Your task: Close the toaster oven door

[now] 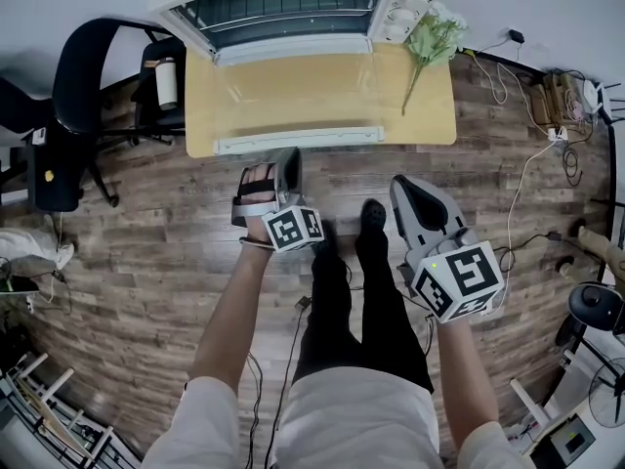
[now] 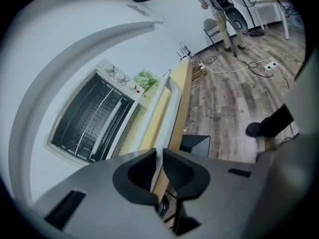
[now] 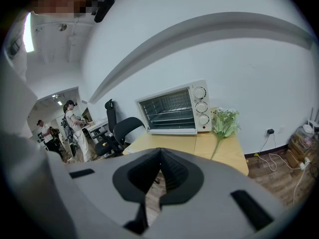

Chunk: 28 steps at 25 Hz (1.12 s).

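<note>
One toaster oven (image 1: pixel 283 13) stands at the back of the tabletop (image 1: pixel 430 115) against the wall. Its single glass door (image 1: pixel 293 96) is dropped fully open and lies flat toward the person. Three knobs (image 3: pixel 200 106) run down its right panel, and wire racks show inside the open cavity.

The door handle (image 1: pixel 298 140), one white bar, sits over the near edge of the tabletop. The left gripper (image 1: pixel 286 156) is on it. In the left gripper view its jaws are drawn close, and the white bar fills the narrow gap between them. The right gripper (image 1: pixel 405 186) hangs off the tabletop over the wooden floor (image 1: pixel 156 252), well apart from the oven. Its jaws are together with nothing between them.

One sprig of green artificial flowers (image 1: pixel 430 42) lies to the right of the door, beside it but not on it. One black office chair (image 1: pixel 83 76) stands at the left end of the tabletop. Several cables (image 1: pixel 518 193) trail across the floor on the right. The right gripper view shows two people (image 3: pixel 72 123) standing far back in the room
</note>
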Each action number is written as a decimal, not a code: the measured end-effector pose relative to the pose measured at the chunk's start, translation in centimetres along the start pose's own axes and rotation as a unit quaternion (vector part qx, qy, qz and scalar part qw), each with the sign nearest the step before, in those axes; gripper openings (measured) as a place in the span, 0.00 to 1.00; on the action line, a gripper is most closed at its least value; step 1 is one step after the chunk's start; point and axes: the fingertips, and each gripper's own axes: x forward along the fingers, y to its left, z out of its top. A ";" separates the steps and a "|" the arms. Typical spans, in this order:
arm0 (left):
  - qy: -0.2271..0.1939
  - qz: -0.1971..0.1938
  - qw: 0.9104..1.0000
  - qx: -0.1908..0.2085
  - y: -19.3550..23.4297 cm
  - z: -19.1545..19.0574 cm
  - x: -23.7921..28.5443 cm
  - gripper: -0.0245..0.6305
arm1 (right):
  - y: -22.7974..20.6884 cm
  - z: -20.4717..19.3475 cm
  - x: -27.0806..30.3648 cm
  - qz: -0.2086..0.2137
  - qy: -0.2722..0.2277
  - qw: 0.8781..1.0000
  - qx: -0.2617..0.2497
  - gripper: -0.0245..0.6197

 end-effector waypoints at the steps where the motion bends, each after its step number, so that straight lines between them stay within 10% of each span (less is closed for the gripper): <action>1: -0.001 -0.001 1.000 -0.002 -0.1 0.0 0.1 0.10 | -0.1 0.0 0.0 -0.001 0.000 1.000 0.001 0.04; 28: -0.008 -0.001 0.999 0.054 3.5 1.6 -1.6 0.16 | 0.4 5.2 -0.4 0.005 -0.045 0.999 0.006 0.04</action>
